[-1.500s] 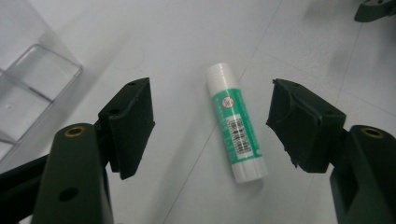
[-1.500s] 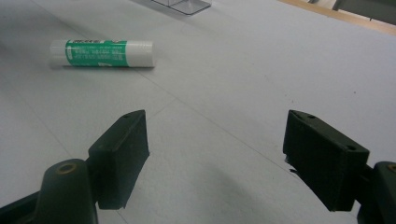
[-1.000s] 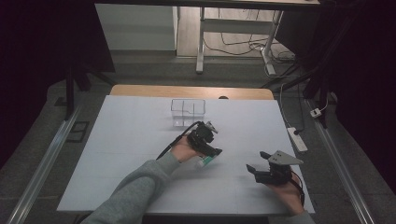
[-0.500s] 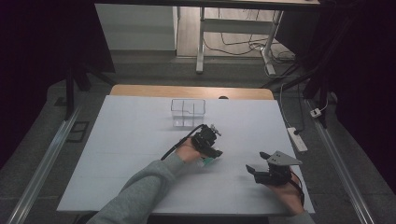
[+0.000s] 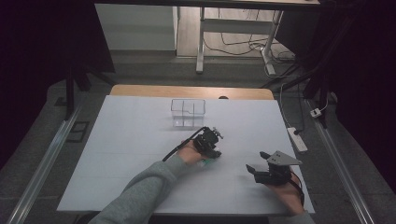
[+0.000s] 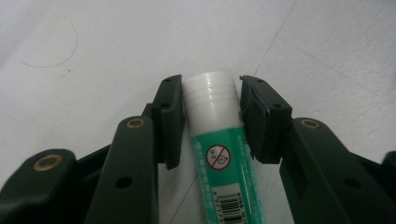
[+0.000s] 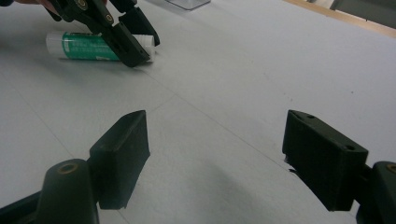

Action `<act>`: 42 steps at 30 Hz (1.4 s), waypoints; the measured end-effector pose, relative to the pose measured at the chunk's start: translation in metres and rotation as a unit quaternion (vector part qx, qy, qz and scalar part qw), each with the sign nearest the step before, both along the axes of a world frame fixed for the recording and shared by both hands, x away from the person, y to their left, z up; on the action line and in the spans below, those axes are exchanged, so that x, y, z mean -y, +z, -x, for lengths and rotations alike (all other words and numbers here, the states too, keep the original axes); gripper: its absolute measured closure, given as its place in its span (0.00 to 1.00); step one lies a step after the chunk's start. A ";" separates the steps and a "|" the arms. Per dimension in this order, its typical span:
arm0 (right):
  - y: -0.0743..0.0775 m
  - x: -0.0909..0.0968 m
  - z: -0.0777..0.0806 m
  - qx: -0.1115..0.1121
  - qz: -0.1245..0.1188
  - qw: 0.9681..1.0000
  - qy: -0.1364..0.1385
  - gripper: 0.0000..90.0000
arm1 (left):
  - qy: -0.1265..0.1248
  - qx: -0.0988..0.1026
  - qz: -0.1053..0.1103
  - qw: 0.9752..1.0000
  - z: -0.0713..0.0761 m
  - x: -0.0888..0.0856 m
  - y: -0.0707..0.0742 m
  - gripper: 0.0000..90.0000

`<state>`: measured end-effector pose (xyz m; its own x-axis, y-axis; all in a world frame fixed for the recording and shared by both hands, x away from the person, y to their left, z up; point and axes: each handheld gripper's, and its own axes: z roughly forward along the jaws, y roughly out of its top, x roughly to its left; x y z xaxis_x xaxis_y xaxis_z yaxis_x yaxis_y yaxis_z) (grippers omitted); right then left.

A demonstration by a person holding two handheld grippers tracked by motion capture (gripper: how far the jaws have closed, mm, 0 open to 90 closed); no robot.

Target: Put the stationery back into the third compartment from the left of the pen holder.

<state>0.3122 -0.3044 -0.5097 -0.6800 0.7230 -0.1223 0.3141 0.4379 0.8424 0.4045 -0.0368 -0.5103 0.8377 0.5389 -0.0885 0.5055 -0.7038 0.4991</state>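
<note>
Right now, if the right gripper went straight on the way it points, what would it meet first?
Probably nothing close: the right gripper stands open over bare table. The glue stick and left gripper lie off to one side of its line, though depth is hard to judge.

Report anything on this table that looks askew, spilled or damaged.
Nothing stands out. The glue stick lies flat on the white table between the left gripper, whose jaws have just been closing; nothing looks spilled.

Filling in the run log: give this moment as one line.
left tool: closing around green-and-white glue stick lying on white table | right tool: open, empty
</note>
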 end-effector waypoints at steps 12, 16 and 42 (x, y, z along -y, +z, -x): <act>0.001 0.001 0.000 0.006 -0.001 1.000 -0.004 0.25 | 0.001 0.012 0.017 1.000 -0.001 -0.008 0.008 0.72; 0.000 0.001 0.000 0.005 -0.001 1.000 -0.005 0.25 | 0.003 0.020 0.041 0.999 0.001 -0.016 0.019 0.72; 0.000 0.001 -0.001 0.005 0.003 1.000 -0.009 0.25 | 0.008 0.077 0.121 0.990 0.008 -0.060 0.053 0.72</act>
<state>0.3129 -0.3055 -0.5096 -0.6657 0.7341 -0.1343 0.3132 0.4381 0.8426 0.3963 0.0235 -0.4576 0.8423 0.5317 -0.0885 0.4209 -0.5463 0.7242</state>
